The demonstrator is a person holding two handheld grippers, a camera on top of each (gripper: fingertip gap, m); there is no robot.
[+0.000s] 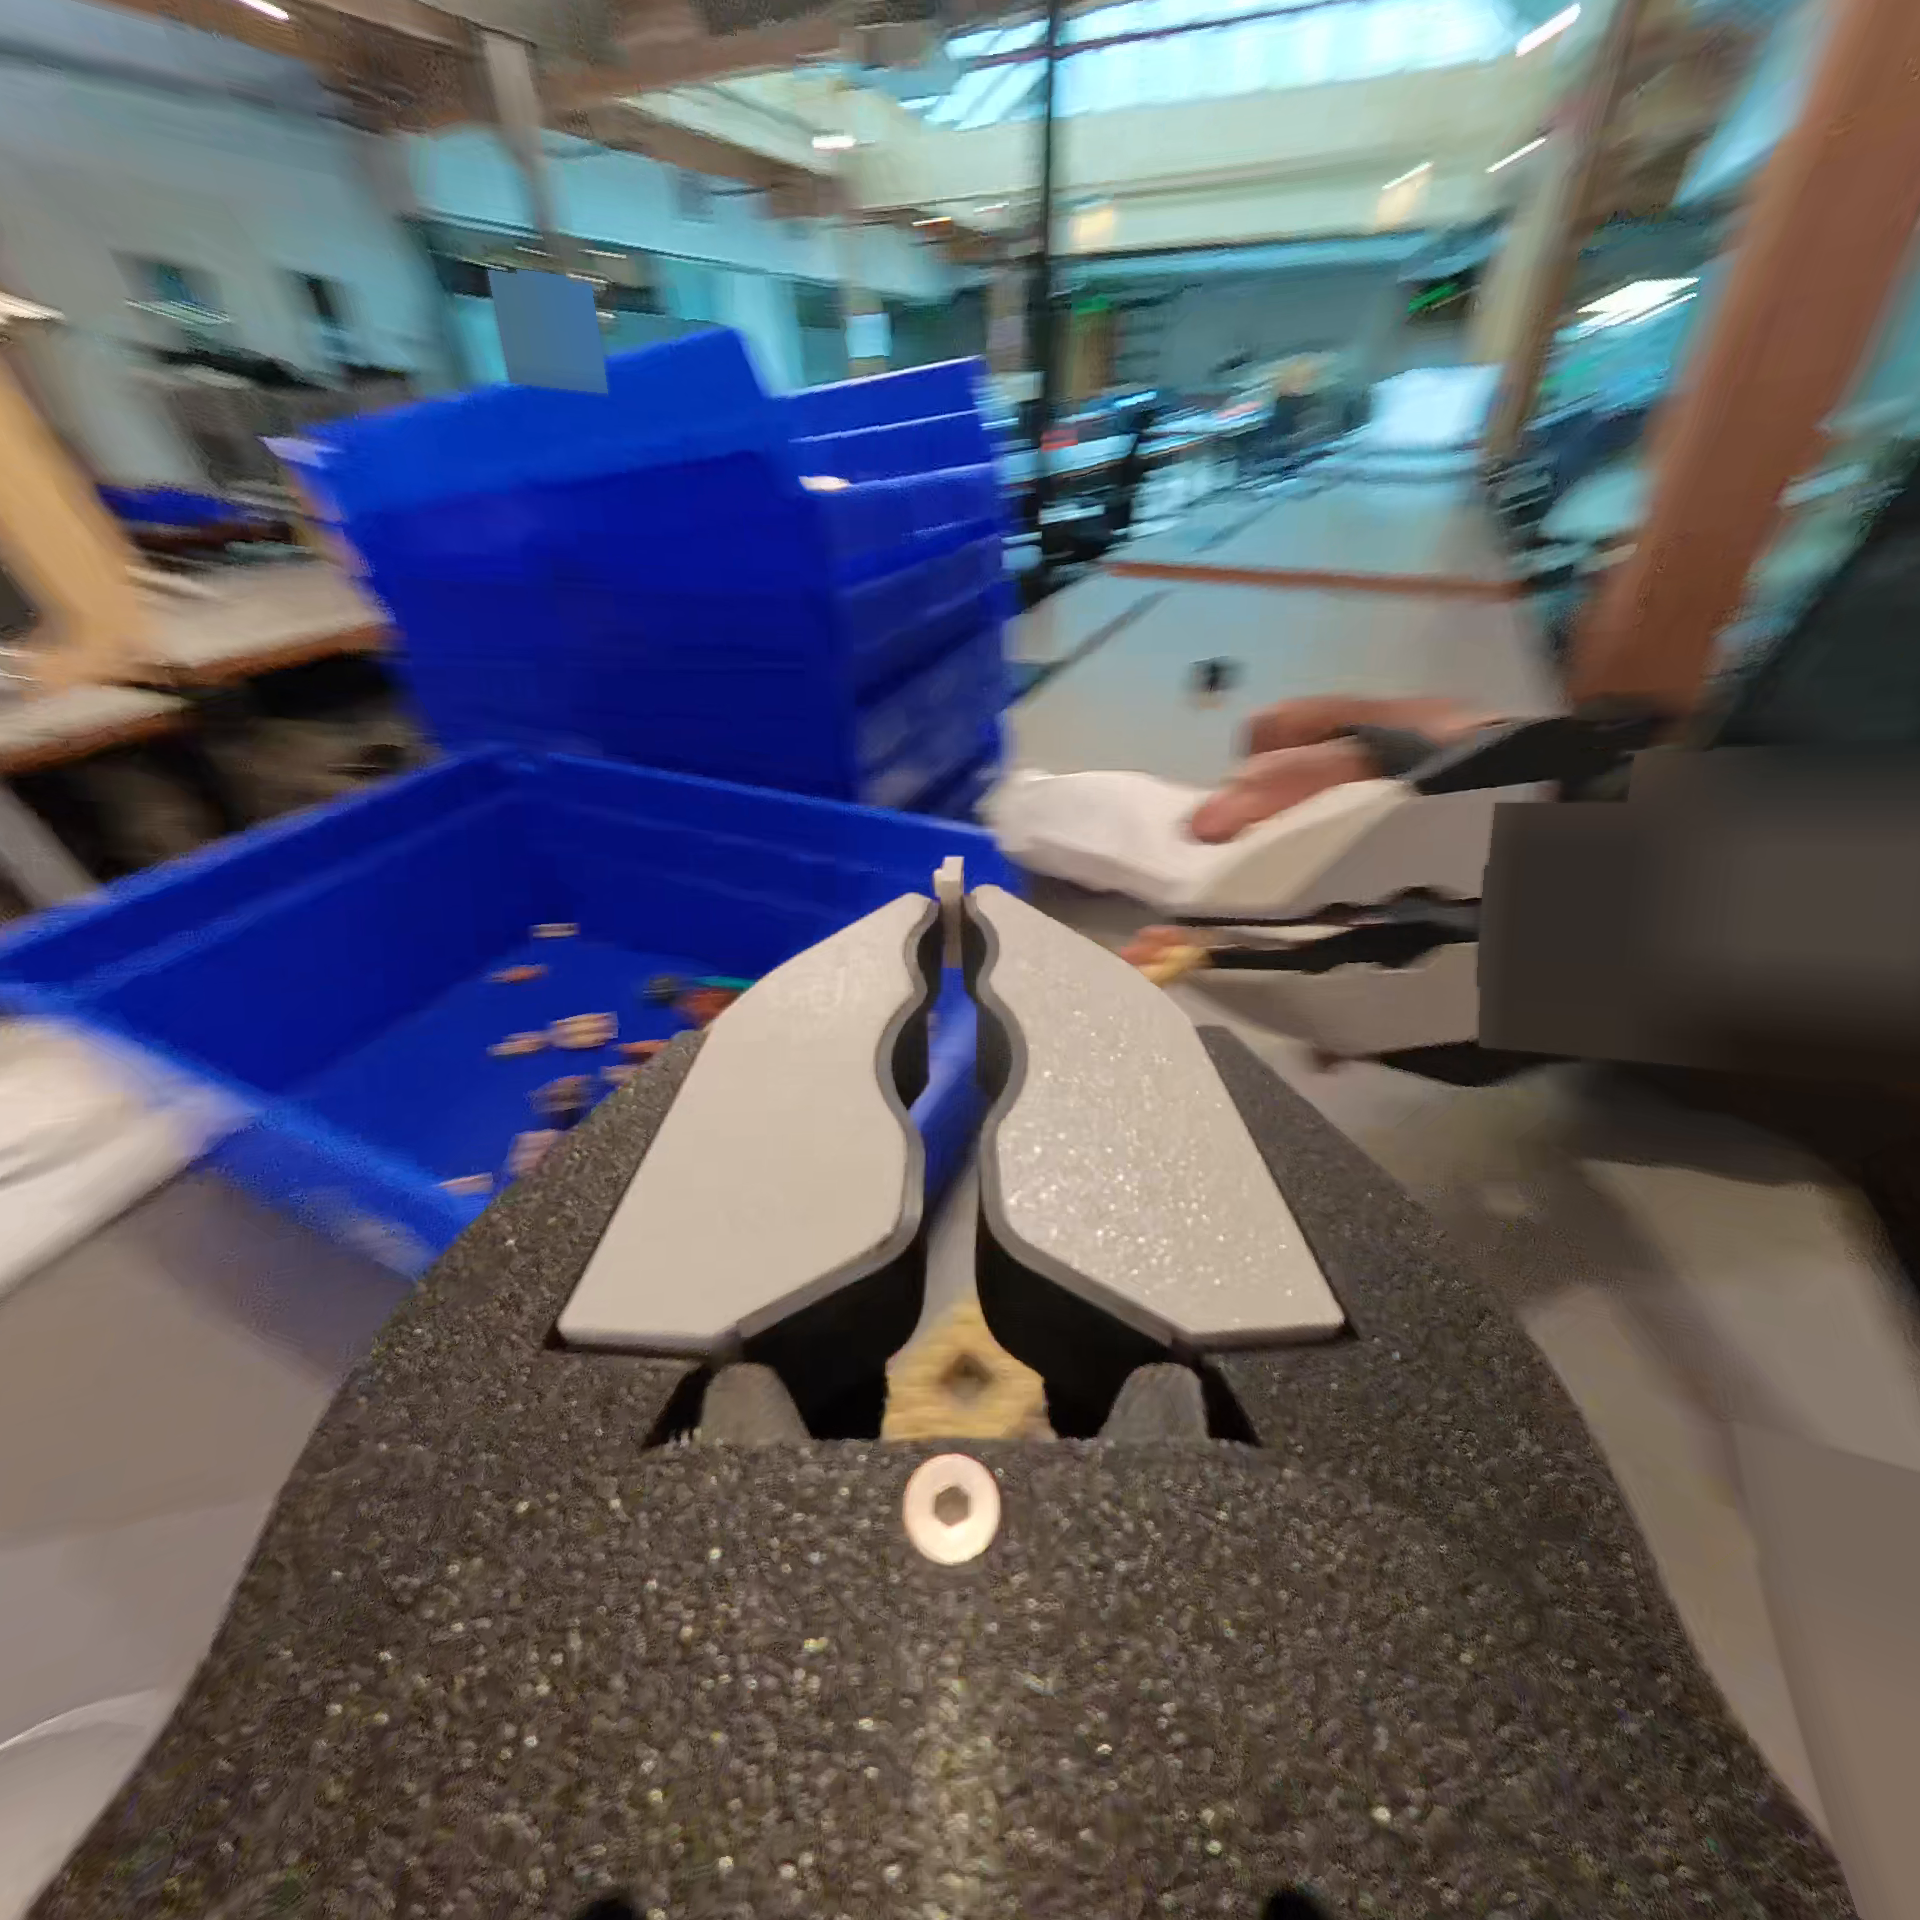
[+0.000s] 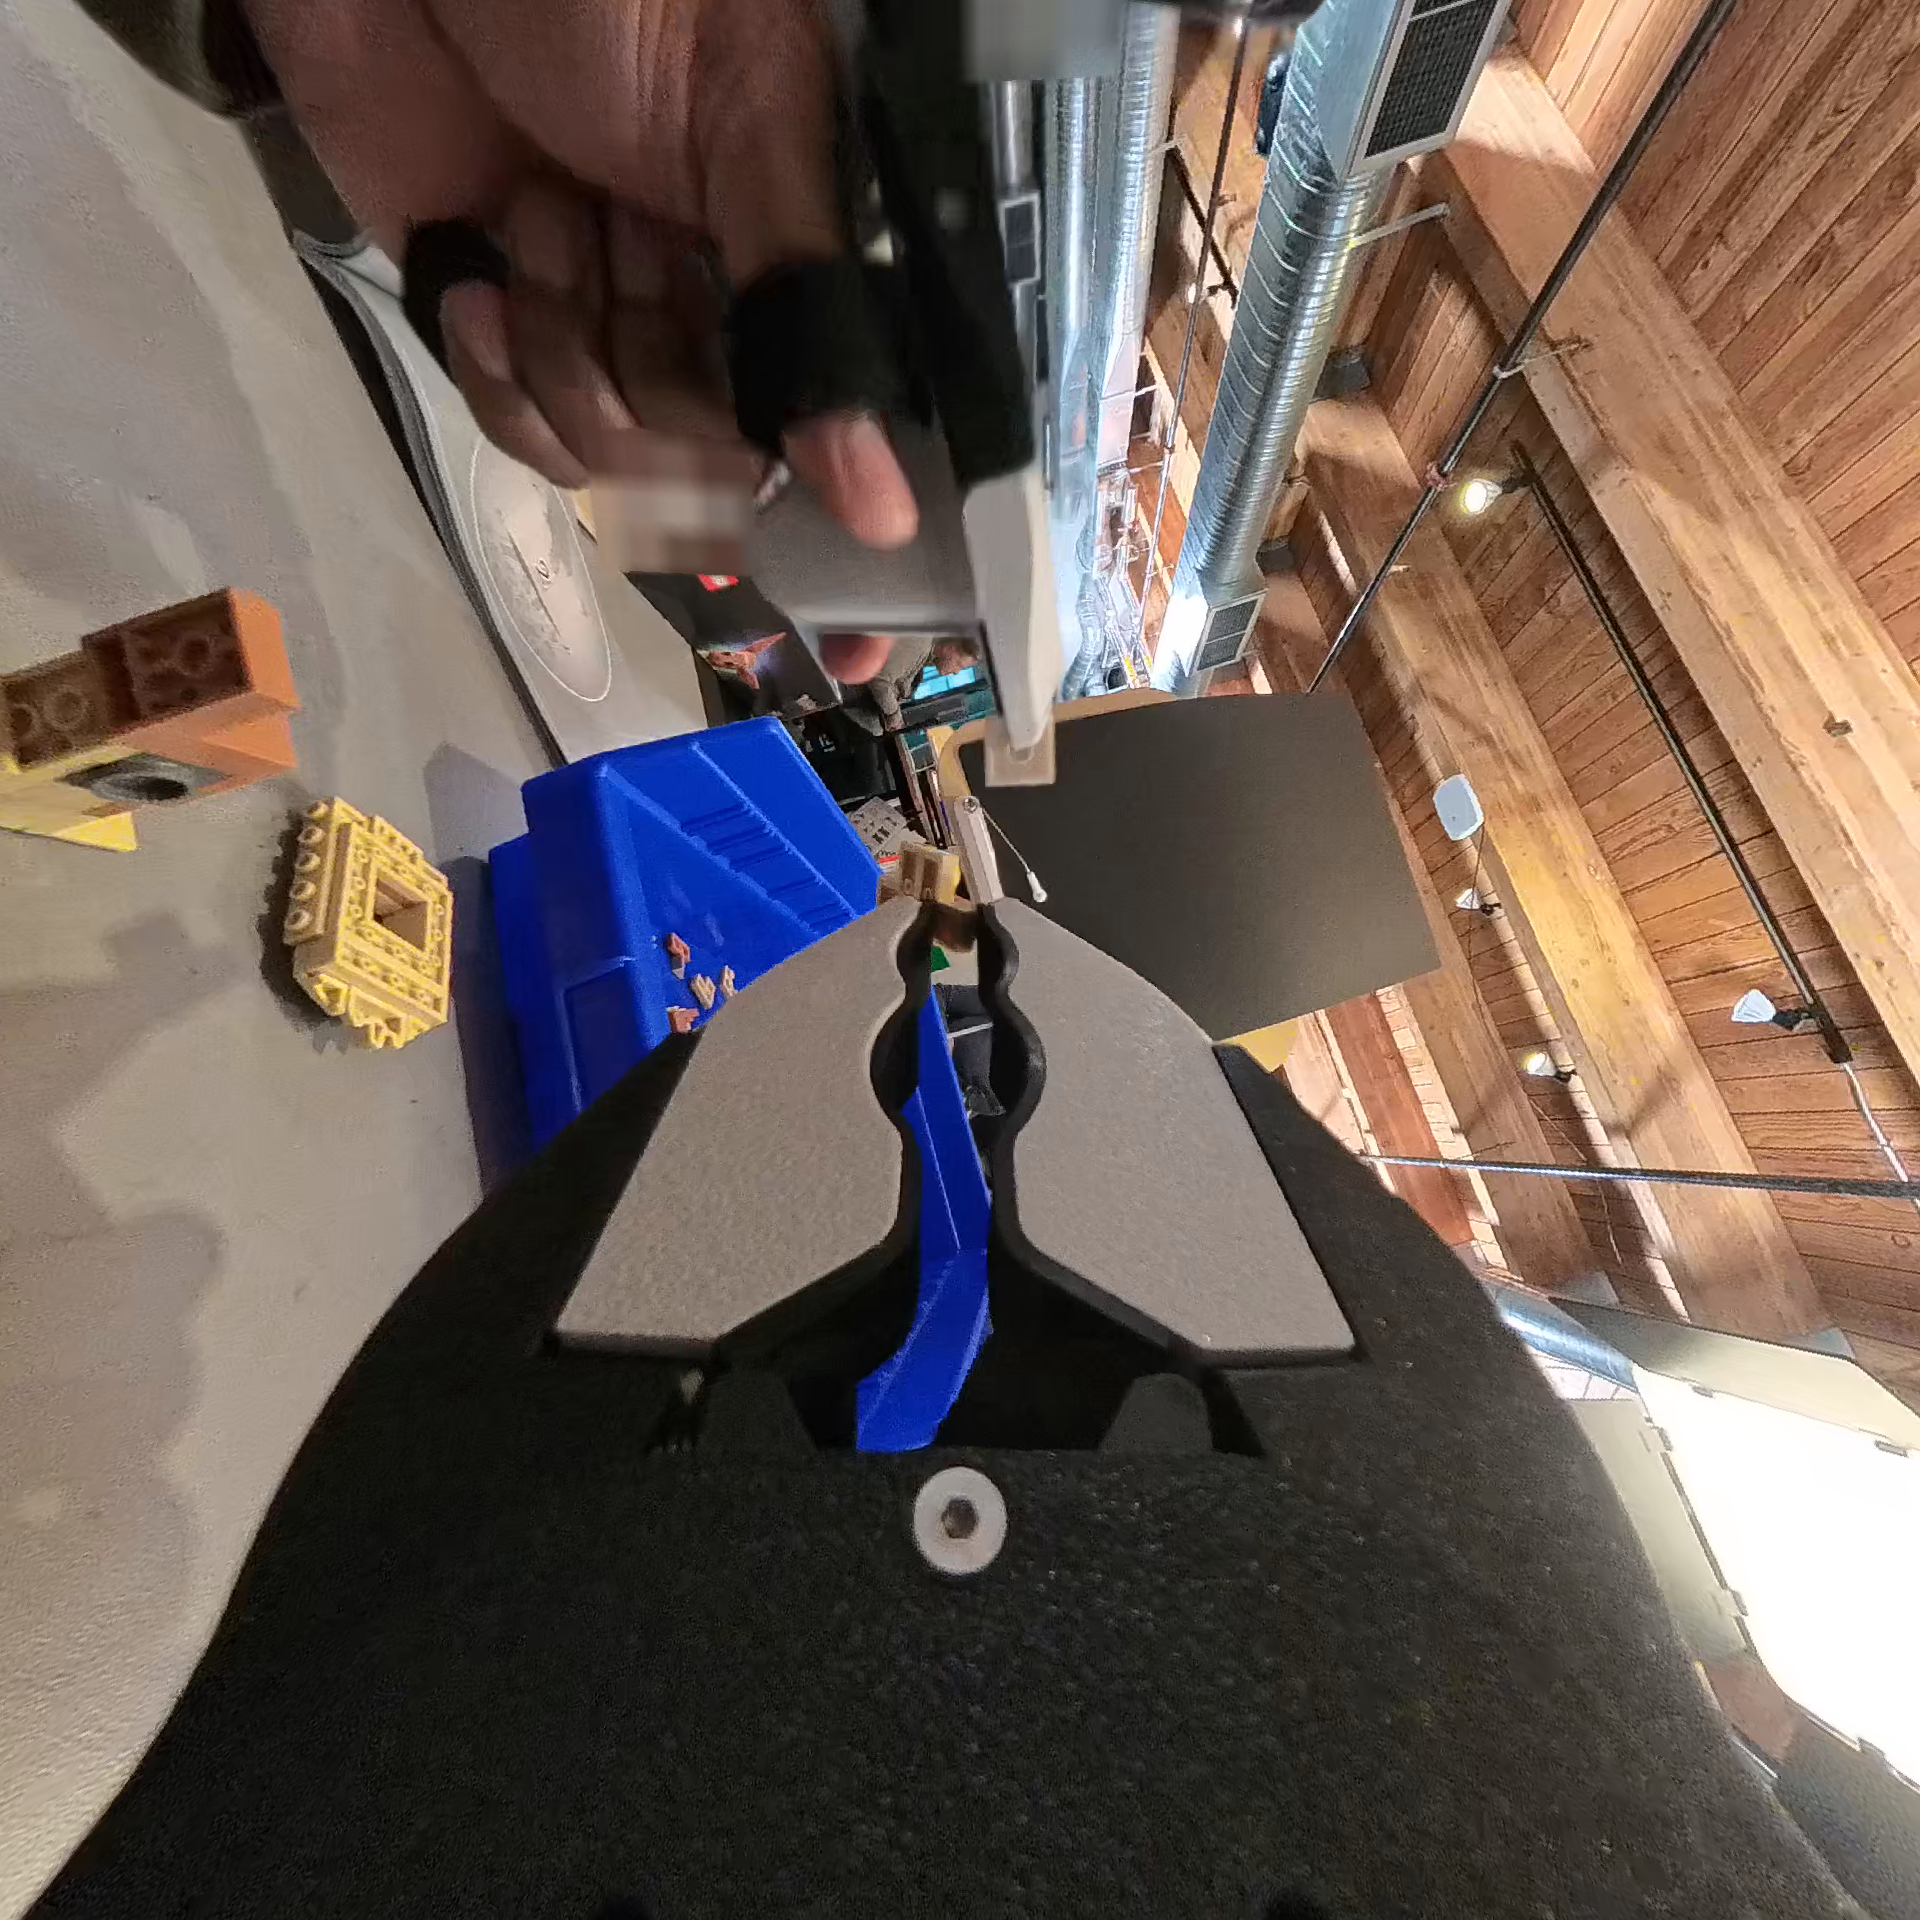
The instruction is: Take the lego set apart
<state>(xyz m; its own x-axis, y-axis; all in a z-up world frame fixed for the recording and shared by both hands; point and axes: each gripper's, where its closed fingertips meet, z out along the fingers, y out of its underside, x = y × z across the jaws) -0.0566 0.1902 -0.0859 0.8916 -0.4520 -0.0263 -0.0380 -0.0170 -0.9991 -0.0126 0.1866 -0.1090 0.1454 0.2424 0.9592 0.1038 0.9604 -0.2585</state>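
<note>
Left gripper [image 1: 951,920] up in the air, fingers drawn together and clamped on a thin pale flat piece [image 1: 950,914] that pokes out past the tips. The right wrist view shows the same piece [image 2: 1018,756] side-on, a small beige plate held at the tip of that gripper, with a hand [image 2: 623,312] in a black fingerless glove wrapped round the handle.

Right gripper [image 2: 951,920], fingers nearly together, pinching a small tan studded brick [image 2: 920,878] right at the tips, pads pressing on both sides. The two held pieces are near each other but apart, plate and brick not touching.

Below and behind both grippers sits a blue bin [image 1: 312,935] on the grey table [image 1: 156,1455]. Loose small brown and tan bricks [image 1: 561,1029] lie scattered on its floor. Behind it, a tall stack of blue bins [image 1: 675,582], blurred.

On the table, beside the bin, lies a yellow square frame of bricks [image 2: 369,920] with a square hole in the middle. Farther along the table stands an orange and brown block build [image 2: 145,696] resting on a yellow base, apart from the frame. A pale round plate-like board [image 2: 540,582] lies near the table's edge beyond.

The left view is smeared with motion blur; the white shape [image 1: 1122,831] by the other hand cannot be made out.
</note>
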